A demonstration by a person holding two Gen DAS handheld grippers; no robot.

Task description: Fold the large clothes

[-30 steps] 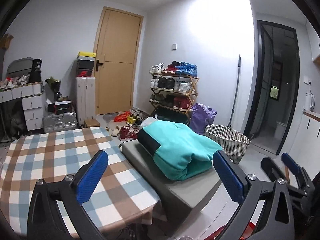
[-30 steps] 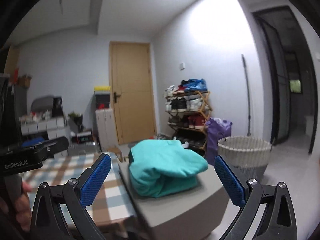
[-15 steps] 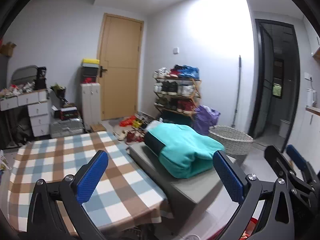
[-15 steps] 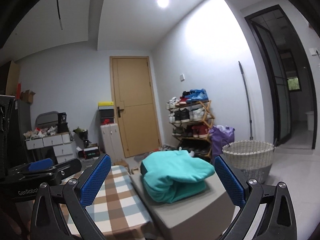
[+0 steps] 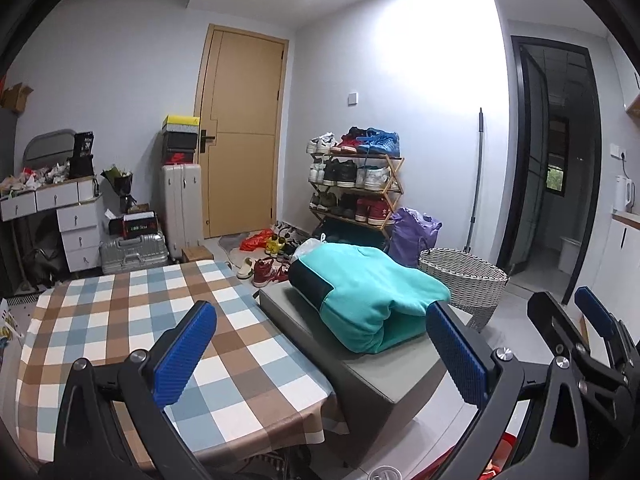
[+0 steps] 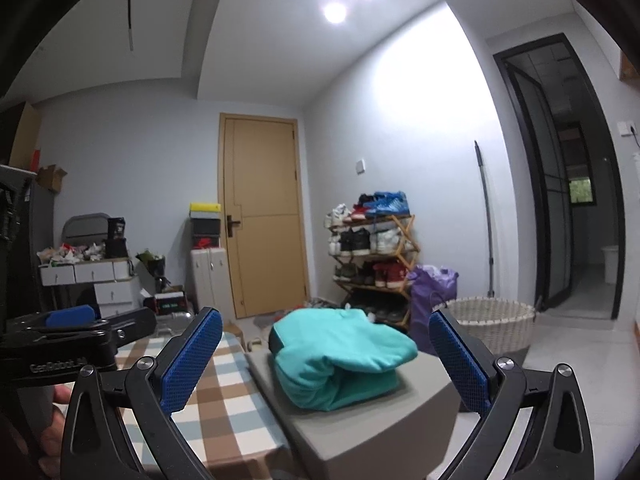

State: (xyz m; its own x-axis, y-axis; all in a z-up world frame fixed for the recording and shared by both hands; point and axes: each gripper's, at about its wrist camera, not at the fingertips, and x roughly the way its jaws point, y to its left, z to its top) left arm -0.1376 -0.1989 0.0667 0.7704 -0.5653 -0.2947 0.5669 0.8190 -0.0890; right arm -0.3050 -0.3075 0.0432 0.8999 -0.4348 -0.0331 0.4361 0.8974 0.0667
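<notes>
Both cameras are tilting upward since a second ago, so more wall and ceiling is showing and the bench [image 5: 120,320] is sitting lower in each view. It is wearing a brown, blue and white checked cloth, and nothing is lying on the part that shows. Just beside its right edge a grey block [image 5: 360,356] is standing, touching or nearly touching the cloth; I cannot tell which. On the block's top, toward its far end, the teal garment [image 5: 372,296] is lying folded into a thick bundle, a dark panel showing on its left side. Beyond the block's right corner a woven basket [image 5: 464,280] is standing on the floor, with a shoe rack [image 5: 356,188] and a purple bag [image 5: 412,232] behind it against the wall.

Nearer the lens, the left gripper [image 5: 320,356] is hovering above the bench's near edge, its blue fingers [image 5: 186,354] spread wide and grasping nothing. The right gripper [image 6: 326,364] is hanging level with the block's near end, its fingers [image 6: 192,364] likewise released and apart from the garment. At the lower left edge of the right view, part of a hand [image 6: 52,428] is gripping the left handle.
</notes>
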